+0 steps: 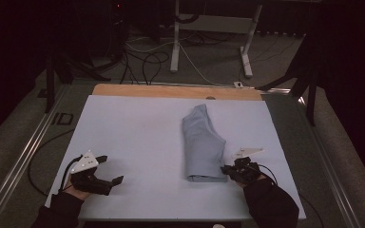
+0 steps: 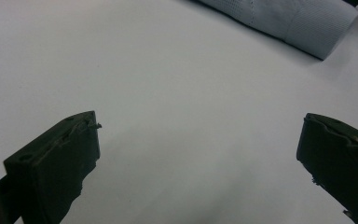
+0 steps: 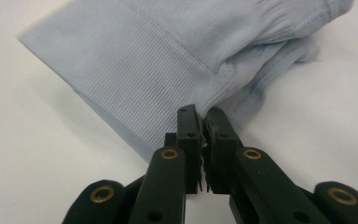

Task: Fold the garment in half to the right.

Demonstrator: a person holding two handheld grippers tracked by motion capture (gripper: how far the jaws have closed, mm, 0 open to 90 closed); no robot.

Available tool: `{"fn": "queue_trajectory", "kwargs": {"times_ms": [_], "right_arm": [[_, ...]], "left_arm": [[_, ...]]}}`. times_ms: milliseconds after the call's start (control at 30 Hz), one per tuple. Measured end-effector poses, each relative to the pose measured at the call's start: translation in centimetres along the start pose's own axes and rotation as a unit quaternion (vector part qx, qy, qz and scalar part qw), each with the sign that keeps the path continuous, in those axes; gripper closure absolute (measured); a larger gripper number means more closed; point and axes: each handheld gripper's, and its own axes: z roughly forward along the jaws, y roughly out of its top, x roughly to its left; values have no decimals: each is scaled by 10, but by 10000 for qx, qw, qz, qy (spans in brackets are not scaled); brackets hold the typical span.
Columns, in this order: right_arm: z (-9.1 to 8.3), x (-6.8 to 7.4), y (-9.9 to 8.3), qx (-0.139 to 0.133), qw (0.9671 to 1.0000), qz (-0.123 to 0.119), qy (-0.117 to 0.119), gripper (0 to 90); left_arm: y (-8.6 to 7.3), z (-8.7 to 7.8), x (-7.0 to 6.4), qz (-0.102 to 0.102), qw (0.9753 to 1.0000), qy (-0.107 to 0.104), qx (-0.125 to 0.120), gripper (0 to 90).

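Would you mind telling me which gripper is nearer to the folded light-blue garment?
Right. The right gripper is pinched on the folded garment at its near right edge; the left gripper sits open, well off to its left.

The folded cloth (image 1: 202, 145) is light blue with tiny ribbed lines near its edge; the sheet (image 1: 133, 137) under it is white; both grippers, left (image 1: 109, 171) and right (image 1: 228, 169), are black; the table edge (image 1: 171, 90) is light brown.

The surface (image 1: 138, 137) is covered by a pale white sheet, with a strip of bare wood (image 1: 171, 90) showing along its far edge. A folded light-blue garment (image 1: 202, 145) lies flat on the sheet, right of the middle, its ribbed hem toward the near edge.
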Motion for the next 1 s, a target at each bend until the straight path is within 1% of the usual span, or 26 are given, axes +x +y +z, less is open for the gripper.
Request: {"fn": "queue_trajectory", "kwargs": {"times_ms": [67,133,233,300,333,367,433,500,600,633,667,733,833,900,1000], "right_arm": [[-7,-2,-1,-53,9999,51,-71,864],[-10,-5,-3,-90,9998,138,-67,865],[-11,-9,-8,-50,9997,217,-58,864],[-11,-10,-9,-19,9996,260,-47,865],[-10,-11,-11,24,9996,285,-3,864],[-8,-12,-14,104,9995,293,23,865],[-6,-14,-17,175,9994,309,-23,865],[-4,-16,-20,219,9991,367,-3,864],[-1,-21,-23,266,9987,414,-98,864],[-1,-22,-24,274,9985,476,-85,863],[1,-24,-26,295,9984,481,-84,863],[3,-24,-27,306,9985,457,-79,860],[3,-24,-27,279,9984,495,-66,855],[3,-25,-28,281,9984,477,-74,840],[3,-27,-29,259,9982,536,-28,839]], "left_arm": [[0,0,1,-31,10000,-2,-7,4],[0,0,0,-10,10000,4,0,4],[0,-1,1,-23,10000,11,-4,4],[0,-1,0,-23,10000,8,-15,4],[0,0,0,2,10000,6,5,4],[0,0,0,-18,10000,3,-2,4],[0,0,0,-19,10000,11,-11,4],[0,-1,0,9,10000,6,1,4],[0,-1,1,-17,10000,9,-14,4],[0,-1,0,-8,10000,8,-8,4],[0,-1,0,9,10000,8,7,4],[0,-1,1,-23,10000,5,-1,4],[0,-1,0,0,10000,0,-6,4],[0,-1,1,-5,10000,3,0,4],[0,-2,0,-8,10000,-4,-30,4]]}}
